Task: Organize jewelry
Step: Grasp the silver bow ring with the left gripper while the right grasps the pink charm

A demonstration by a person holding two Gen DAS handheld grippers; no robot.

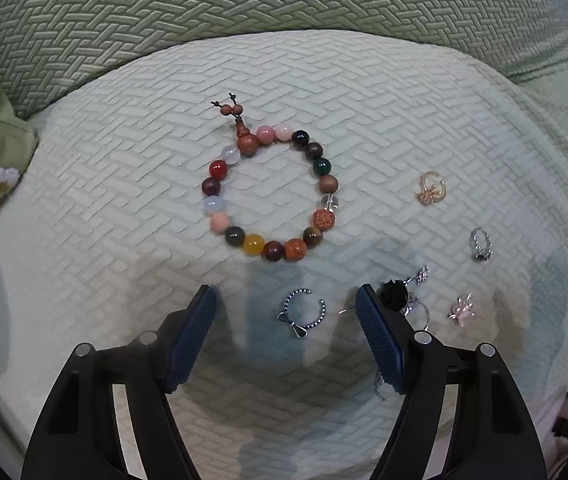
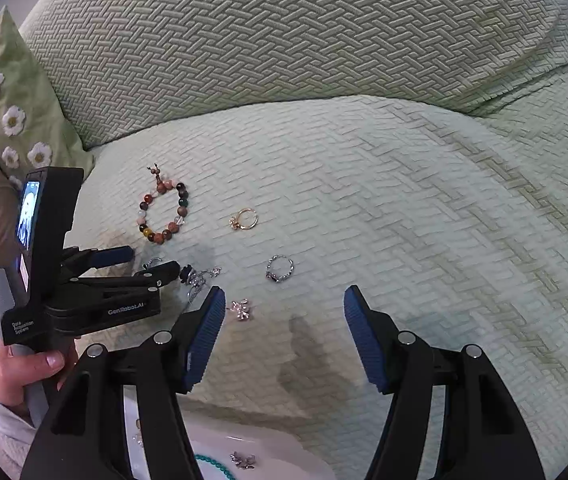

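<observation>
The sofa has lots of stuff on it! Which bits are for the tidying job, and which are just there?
For the job: bead bracelet, gold ring, silver ring, bow ring, flower charm.

Just there: daisy pillow, sofa cover.

1. Sofa cover (image 1: 124, 184): pale green, raised basket-weave pattern.
2. Beaded bracelet (image 1: 270, 196): mixed beads in red, pink, yellow, dark green, brown, black, clear.
3. Throw pillow (image 2: 12, 92): green with white daisies, yellow centres.
4. Gold ring (image 2: 244, 219): rose-gold.
5. Beaded open ring (image 1: 301, 314): silver.
6. Gripper pads (image 2: 204, 340): ribbed blue on black arms.
</observation>
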